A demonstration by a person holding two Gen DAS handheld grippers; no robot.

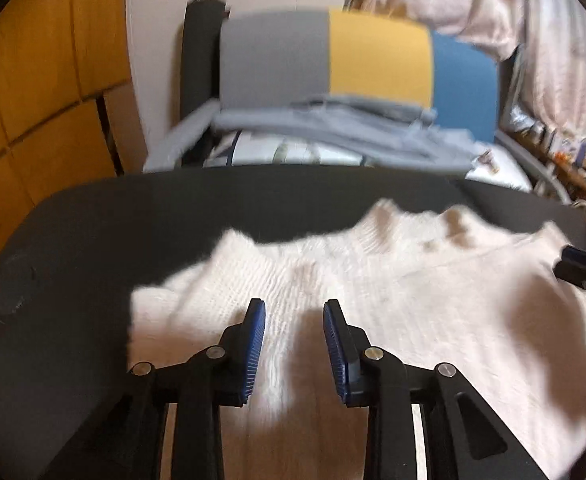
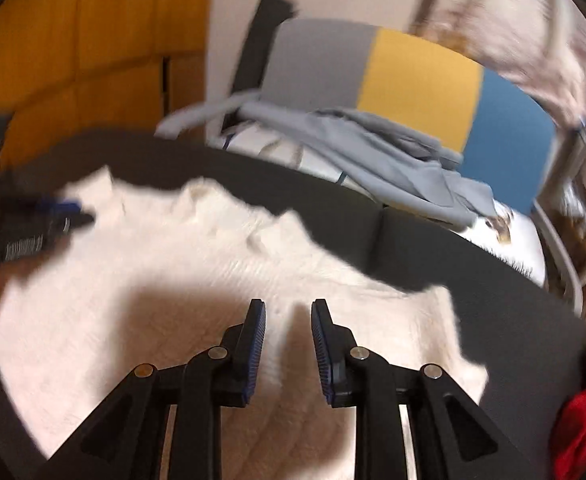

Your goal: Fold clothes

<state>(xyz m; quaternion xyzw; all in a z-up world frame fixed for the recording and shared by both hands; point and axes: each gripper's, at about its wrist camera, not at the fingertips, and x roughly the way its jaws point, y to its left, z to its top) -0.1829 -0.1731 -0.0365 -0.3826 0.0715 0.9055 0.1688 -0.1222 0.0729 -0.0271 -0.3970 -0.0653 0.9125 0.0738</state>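
Observation:
A white knit sweater (image 1: 393, 280) lies spread on a dark table (image 1: 93, 248). My left gripper (image 1: 294, 312) hangs over its left part, jaws open, with nothing between the blue pads. In the right wrist view the same sweater (image 2: 173, 272) fills the middle, and my right gripper (image 2: 287, 312) stands open above it with a bare gap between the pads. The right gripper (image 1: 581, 268) shows at the far right of the left wrist view. The left gripper (image 2: 41, 224) appears blurred at the left of the right wrist view.
Behind the table stands a chair with a grey, yellow and blue back (image 1: 357, 56), with grey clothing (image 1: 333, 120) heaped on its seat. A red cloth (image 2: 585, 420) lies at the table's right edge. An orange wall (image 1: 33, 100) is at the left.

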